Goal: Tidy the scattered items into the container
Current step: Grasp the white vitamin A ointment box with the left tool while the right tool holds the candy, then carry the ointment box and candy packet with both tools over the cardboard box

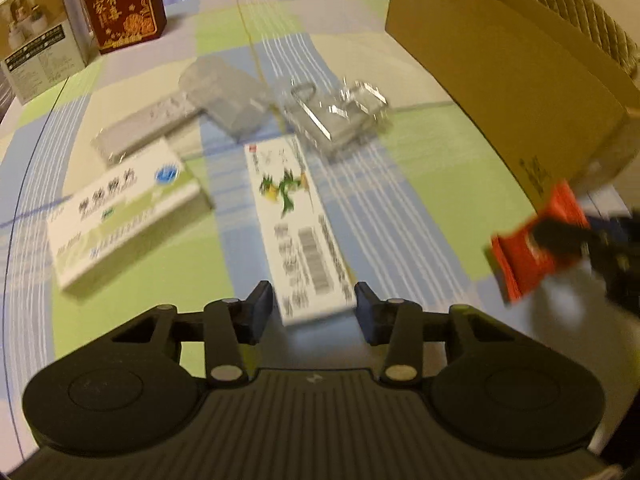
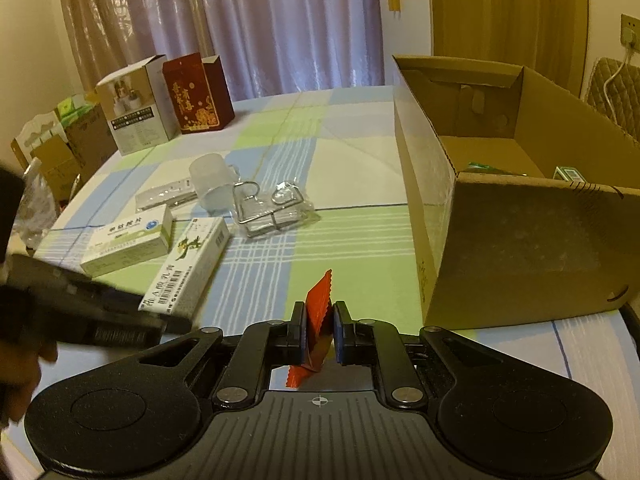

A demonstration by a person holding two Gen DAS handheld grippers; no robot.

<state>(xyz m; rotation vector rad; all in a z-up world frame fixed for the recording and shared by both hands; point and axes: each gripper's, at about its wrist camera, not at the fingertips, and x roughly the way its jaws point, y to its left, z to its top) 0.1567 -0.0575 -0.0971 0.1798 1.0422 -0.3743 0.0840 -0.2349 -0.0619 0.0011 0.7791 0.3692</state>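
My left gripper (image 1: 314,306) is open, its fingers on either side of the near end of a long white box with a green dragon print (image 1: 298,226). To its left lies a white-and-green medicine box (image 1: 124,216). My right gripper (image 2: 319,330) is shut on a red sachet (image 2: 318,312), held above the table just left of the open cardboard box (image 2: 520,252). The same sachet (image 1: 538,240) shows at the right of the left wrist view. Further back lie a frosted plastic cup (image 2: 211,190), a bagged wire holder (image 2: 272,210) and a white power strip (image 2: 166,196).
At the table's far left stand a white product carton (image 2: 134,106) and a dark red gift box (image 2: 196,94). The cardboard box (image 1: 508,80) holds a few small packs (image 2: 570,173). A checked cloth (image 2: 348,160) covers the table. A padded chair (image 2: 614,92) stands behind.
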